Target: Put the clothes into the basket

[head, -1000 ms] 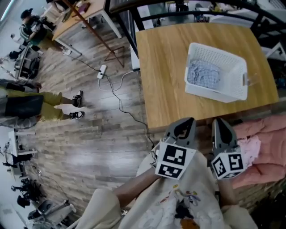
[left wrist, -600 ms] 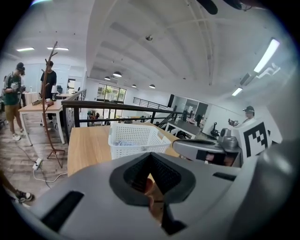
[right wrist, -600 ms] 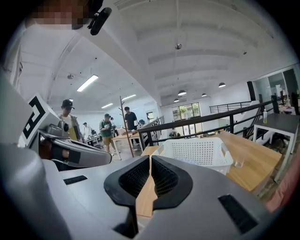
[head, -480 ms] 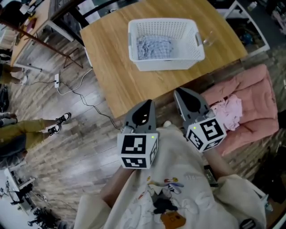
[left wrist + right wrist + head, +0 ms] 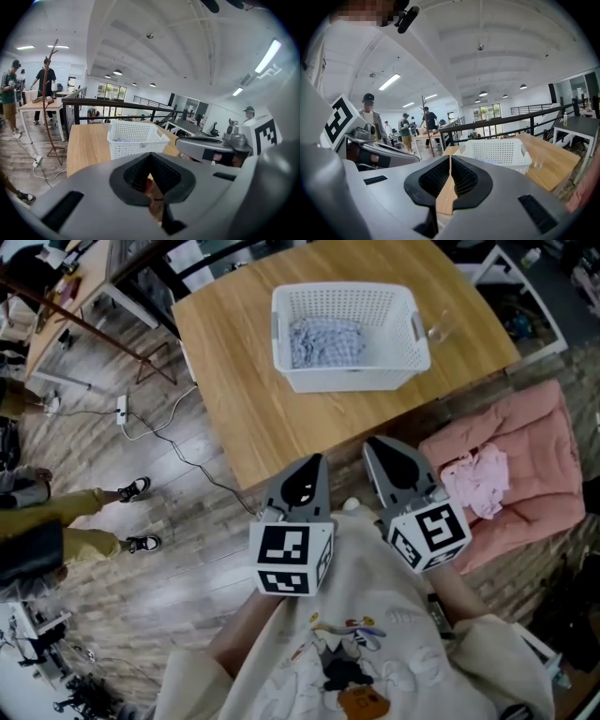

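A white plastic basket (image 5: 347, 334) stands on the wooden table (image 5: 239, 399) with a blue-grey cloth (image 5: 323, 338) lying in it. A light pink garment (image 5: 480, 480) lies crumpled on a pink cushion (image 5: 534, 451) to the right of the table, below its edge. My left gripper (image 5: 309, 467) and right gripper (image 5: 380, 448) hover side by side near the table's near edge, close to my body, both shut and empty. Ahead of the left gripper (image 5: 151, 157) stands the basket (image 5: 136, 136). The basket (image 5: 497, 152) also shows beyond the right gripper (image 5: 450, 161).
A clear cup (image 5: 441, 329) stands on the table by the basket's right end. A power strip (image 5: 122, 409) and cable trail over the wooden floor at left, where a person's legs (image 5: 66, 517) show. A coat stand (image 5: 49, 101) and a black railing (image 5: 117, 101) stand behind.
The head view has swung, so the basket now sits at top centre and the pink cushion at right shows more fully. Both grippers have stayed shut and near my body.
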A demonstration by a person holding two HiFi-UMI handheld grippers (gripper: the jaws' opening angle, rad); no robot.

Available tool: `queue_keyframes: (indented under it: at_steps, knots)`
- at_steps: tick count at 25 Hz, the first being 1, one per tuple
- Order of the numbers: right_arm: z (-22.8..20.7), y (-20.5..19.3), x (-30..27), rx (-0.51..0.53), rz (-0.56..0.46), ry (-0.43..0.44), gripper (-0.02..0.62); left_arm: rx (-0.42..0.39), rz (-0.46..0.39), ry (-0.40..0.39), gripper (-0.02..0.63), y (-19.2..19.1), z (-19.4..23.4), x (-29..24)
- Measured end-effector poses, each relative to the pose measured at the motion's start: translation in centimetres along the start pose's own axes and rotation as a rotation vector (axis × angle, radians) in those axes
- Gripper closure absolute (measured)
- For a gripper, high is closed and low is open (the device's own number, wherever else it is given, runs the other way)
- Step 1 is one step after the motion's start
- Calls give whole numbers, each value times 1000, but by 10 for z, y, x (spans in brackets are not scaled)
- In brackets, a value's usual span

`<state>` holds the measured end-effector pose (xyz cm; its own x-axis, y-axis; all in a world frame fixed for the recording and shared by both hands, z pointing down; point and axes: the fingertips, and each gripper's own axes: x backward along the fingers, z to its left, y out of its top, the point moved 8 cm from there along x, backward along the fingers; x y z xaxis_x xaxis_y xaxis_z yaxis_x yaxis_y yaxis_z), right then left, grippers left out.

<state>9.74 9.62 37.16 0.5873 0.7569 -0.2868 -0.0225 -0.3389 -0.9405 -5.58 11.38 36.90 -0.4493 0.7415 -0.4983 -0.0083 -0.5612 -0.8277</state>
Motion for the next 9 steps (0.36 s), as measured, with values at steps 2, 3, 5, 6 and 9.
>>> queue_keyframes:
  at_steps: [2,3,5,6,9]
  knots:
    - [-1,-1,0,0,-3,1,563,-1,0,1,605,-2,0,-1]
    - [-1,-2,0,0,-4,1,563,-2,0,2,606,-2,-1,-1]
    - [-1,-2,3,-1,-5,-1,563,-5,-1,2,606,-3,-3,0]
    - [-1,-2,4,-1,-6,-2,563,-6,-1,2,605,-3,-4,0]
    - [-1,-2,7,-2,-7,-2,563,-10,-1,1,606,-3,-6,2]
